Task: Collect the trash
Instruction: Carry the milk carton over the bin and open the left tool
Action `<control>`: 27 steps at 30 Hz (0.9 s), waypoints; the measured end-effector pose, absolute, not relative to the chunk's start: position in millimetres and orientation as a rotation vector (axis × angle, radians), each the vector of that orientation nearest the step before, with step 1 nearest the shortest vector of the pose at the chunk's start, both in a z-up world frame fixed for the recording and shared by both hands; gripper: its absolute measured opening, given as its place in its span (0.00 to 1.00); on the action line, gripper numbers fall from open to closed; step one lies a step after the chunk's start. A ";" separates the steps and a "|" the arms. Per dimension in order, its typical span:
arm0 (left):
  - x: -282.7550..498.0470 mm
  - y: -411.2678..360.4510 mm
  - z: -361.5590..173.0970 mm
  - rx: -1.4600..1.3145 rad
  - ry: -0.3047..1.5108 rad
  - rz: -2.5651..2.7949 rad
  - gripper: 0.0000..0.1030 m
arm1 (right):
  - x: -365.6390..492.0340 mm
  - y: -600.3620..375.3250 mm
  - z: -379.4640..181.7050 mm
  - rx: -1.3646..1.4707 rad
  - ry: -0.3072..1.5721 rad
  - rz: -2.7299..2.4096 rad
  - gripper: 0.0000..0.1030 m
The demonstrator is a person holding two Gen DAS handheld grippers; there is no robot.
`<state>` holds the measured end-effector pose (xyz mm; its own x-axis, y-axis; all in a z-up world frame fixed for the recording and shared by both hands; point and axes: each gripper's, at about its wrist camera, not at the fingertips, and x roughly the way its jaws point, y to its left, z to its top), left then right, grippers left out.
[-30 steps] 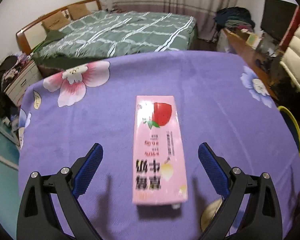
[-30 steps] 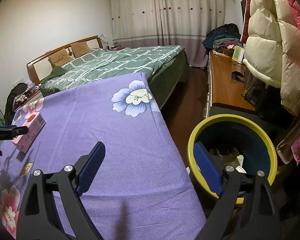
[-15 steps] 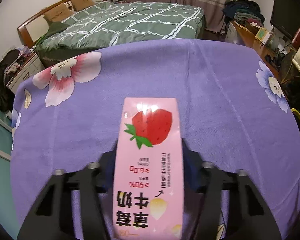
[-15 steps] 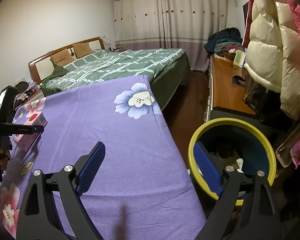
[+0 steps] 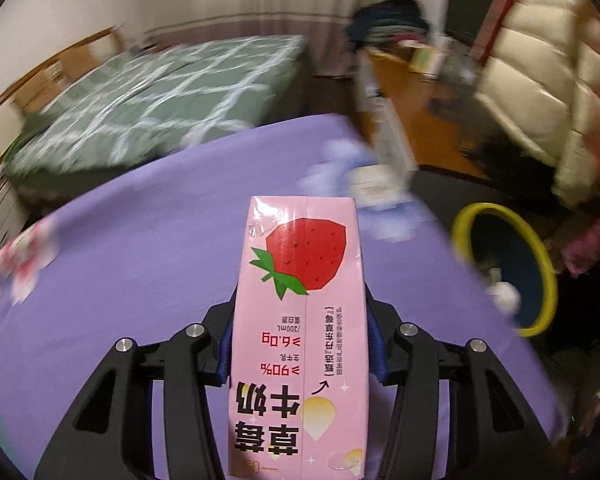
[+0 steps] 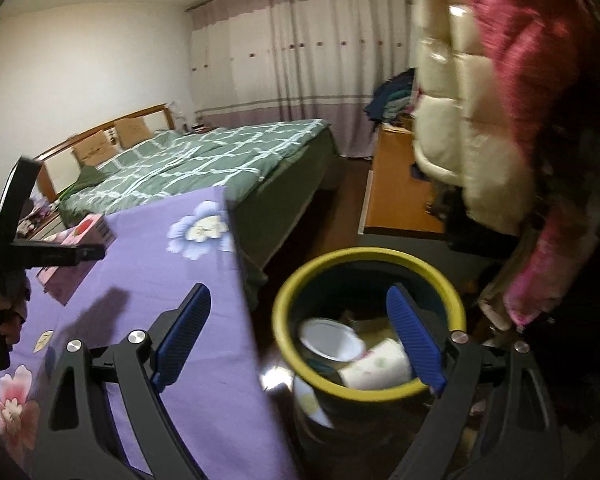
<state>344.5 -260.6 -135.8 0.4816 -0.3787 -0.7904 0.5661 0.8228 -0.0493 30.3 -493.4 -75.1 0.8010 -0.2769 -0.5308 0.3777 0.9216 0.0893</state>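
My left gripper (image 5: 300, 344) is shut on a pink strawberry milk carton (image 5: 300, 280), its blue pads pressing both long sides. The carton is lifted off the purple flowered tablecloth (image 5: 140, 260). In the right wrist view the carton (image 6: 88, 232) hangs above the cloth (image 6: 160, 280) at the far left, casting a shadow, with the left gripper's black frame (image 6: 40, 254) across it. My right gripper (image 6: 296, 300) stands open and holds nothing, over the table's right edge and the yellow-rimmed blue bin (image 6: 364, 264). The bin (image 5: 540, 264) sits on the floor right of the table.
Inside the bin lie a white cup (image 6: 328, 338) and a crumpled paper pack (image 6: 376, 364). A green checked bed (image 6: 220, 156) stands behind the table. A wooden desk (image 6: 396, 200) and hanging cream and pink coats (image 6: 480, 120) crowd the right side.
My left gripper went from open around the lying carton to shut on it, then lifted it and swung right towards the bin. The right gripper, still open, moved closer over the bin.
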 end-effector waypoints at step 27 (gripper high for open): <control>244.8 -522.4 -126.7 0.341 0.753 -0.879 0.92 | -47.1 -578.2 -90.2 0.312 0.532 -0.508 0.83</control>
<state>244.8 -522.4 -126.7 0.4075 -0.5673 -0.7156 0.7941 0.6071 -0.0290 -47.1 -578.2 -90.2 0.7439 -0.3768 -0.5519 0.5340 0.8317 0.1519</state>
